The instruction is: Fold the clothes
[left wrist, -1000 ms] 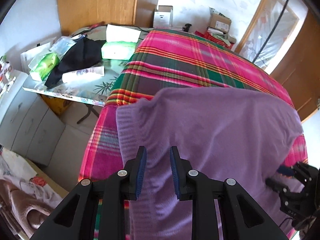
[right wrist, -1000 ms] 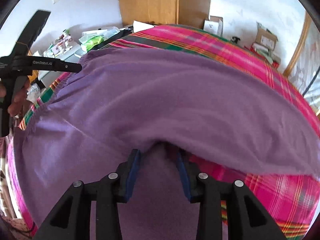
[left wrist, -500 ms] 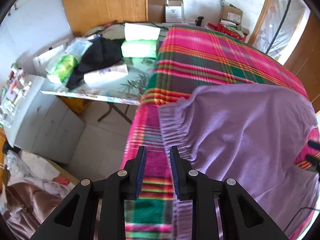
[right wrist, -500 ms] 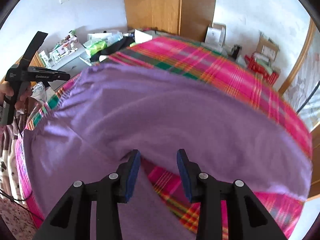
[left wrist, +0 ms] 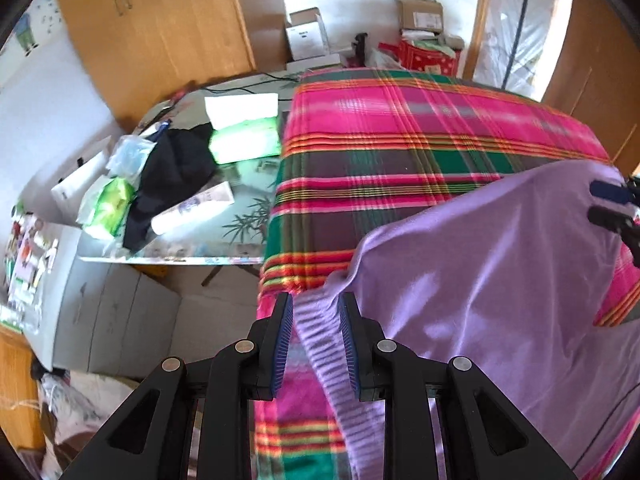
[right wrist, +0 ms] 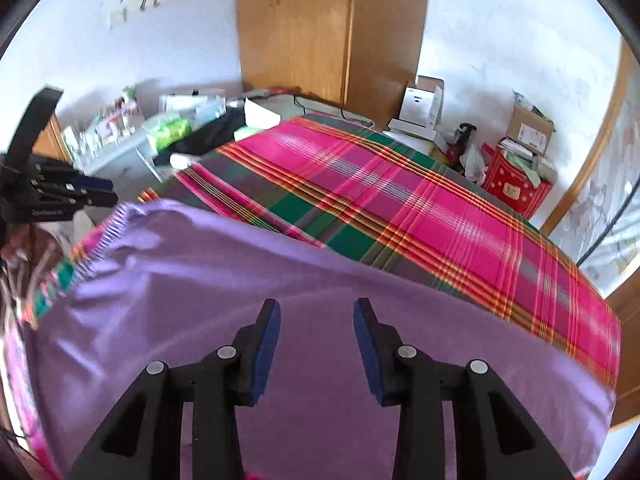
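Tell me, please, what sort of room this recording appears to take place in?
Most likely a bedroom in a home. A bed covered with a plaid blanket fills the middle, a wooden wardrobe stands against the wall behind it, and a cluttered side table sits beside the bed. A purple sweater lies spread on the blanket.

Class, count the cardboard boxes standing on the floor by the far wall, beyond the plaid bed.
2 clearly: a white box beside the wooden wardrobe, and a brown box on top of the red container nearer the door. Clutter there may hide others.
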`<action>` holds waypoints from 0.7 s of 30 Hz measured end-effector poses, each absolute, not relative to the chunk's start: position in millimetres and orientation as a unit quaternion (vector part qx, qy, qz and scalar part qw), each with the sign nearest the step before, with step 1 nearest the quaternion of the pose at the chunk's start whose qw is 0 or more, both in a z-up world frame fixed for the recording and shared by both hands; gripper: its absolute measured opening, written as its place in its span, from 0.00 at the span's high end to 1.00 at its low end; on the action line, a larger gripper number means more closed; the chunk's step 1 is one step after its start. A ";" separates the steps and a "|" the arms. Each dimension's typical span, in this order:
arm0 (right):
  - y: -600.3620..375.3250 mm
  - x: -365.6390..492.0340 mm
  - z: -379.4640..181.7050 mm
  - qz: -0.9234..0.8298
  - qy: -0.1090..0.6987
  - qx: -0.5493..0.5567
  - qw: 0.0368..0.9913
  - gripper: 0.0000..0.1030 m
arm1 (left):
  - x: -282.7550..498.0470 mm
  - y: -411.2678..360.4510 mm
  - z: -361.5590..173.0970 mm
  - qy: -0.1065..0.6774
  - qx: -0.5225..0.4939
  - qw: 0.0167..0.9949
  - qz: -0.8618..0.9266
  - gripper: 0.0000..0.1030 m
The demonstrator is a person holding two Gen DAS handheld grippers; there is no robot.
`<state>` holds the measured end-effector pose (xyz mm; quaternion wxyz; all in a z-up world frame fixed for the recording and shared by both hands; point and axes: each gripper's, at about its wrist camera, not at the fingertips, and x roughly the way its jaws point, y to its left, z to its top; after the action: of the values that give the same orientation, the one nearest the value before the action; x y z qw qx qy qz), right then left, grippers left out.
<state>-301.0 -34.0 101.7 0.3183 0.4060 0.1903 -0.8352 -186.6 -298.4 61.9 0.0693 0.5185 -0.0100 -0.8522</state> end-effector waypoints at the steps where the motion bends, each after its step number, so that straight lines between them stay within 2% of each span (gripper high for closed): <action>1: -35.1 -309.3 95.4 -0.835 0.199 0.405 0.316 0.62 | -190.1 -297.3 58.0 -0.014 0.519 0.067 -0.852 0.76; 8: -31.3 -351.6 74.9 -0.833 0.169 0.422 0.316 0.55 | -204.7 -292.0 29.6 -0.061 0.535 0.064 -0.840 0.76; 21: -46.8 -376.3 51.7 -0.802 0.234 0.429 0.343 0.44 | -208.2 -301.3 18.7 -0.052 0.526 0.034 -0.848 0.71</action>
<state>-376.3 -46.8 51.7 0.3432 0.4292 0.2335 -0.8022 -208.2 -301.3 18.7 0.0337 0.5258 -0.0518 -0.8484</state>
